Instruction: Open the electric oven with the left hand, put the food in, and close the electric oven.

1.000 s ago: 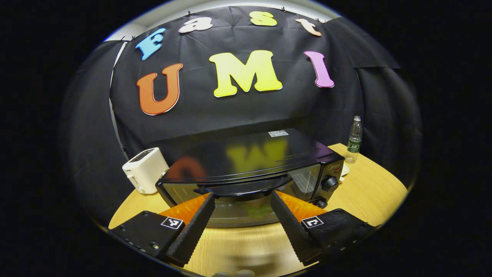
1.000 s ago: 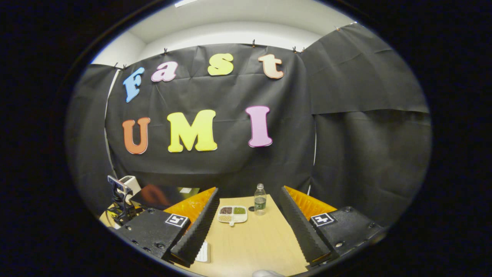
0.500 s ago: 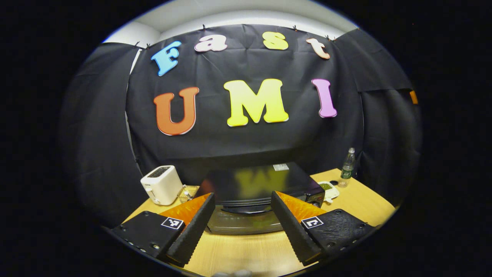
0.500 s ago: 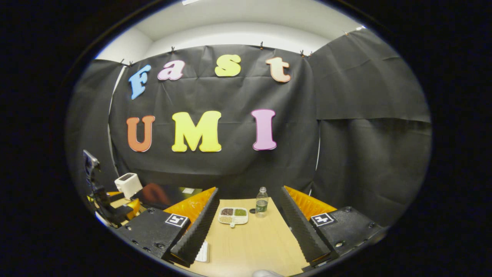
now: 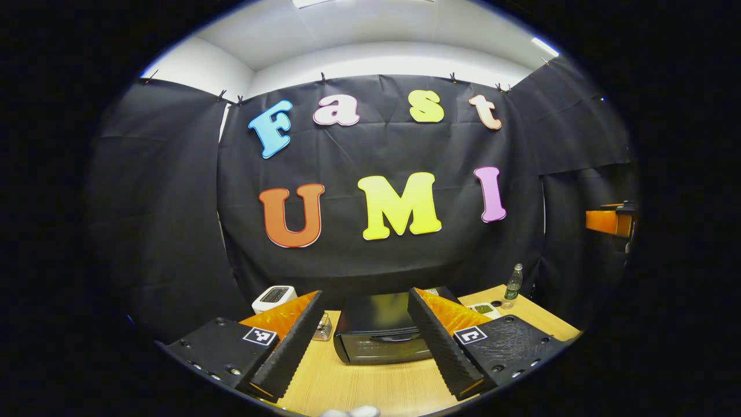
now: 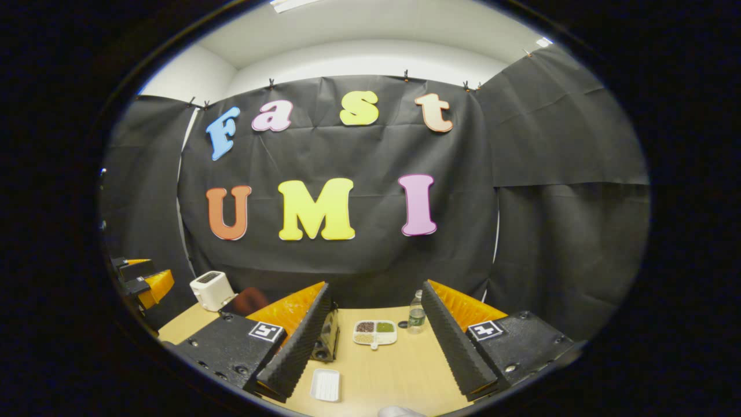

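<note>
Retreating from the shut electric oven [image 5: 379,336], the left claw [image 5: 365,341] gapes wide and empty; task apparently complete.

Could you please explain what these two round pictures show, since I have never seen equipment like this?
A person holds a two-finger gripper in each hand; each carries a fisheye camera looking along its fingers. In the left gripper view, the left gripper is open and empty, facing the closed black electric oven on the wooden table, with a white toaster behind. In the right gripper view, the right gripper is open and empty too; ahead lie a divided dish of food, a water bottle and a small white tray.
</note>
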Available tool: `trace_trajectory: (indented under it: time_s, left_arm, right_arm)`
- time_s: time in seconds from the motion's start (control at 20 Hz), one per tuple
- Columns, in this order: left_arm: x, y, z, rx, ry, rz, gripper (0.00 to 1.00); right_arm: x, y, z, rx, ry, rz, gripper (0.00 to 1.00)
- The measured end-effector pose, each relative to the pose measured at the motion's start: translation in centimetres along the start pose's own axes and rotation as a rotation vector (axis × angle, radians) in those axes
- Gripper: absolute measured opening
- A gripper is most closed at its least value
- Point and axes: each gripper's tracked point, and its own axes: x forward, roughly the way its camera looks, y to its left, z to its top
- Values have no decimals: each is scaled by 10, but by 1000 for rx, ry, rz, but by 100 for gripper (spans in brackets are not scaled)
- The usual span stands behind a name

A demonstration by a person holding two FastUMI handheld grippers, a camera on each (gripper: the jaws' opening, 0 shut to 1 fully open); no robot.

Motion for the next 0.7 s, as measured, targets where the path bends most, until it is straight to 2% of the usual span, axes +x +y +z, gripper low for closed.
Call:
trace_trajectory:
  time_s: [0.05,0.3,0.7]
  left_arm:
    - [-5,1,7,-3,-14,-3,95]
    - [-19,-2,28,-41,-46,-36,95]
    - [-24,3,47,-72,-85,-31,95]
  right_arm:
    - [-2,3,0,4,0,1,95]
    - [-11,19,6,-2,-15,9,95]
    - [-21,24,10,-23,-22,5,95]
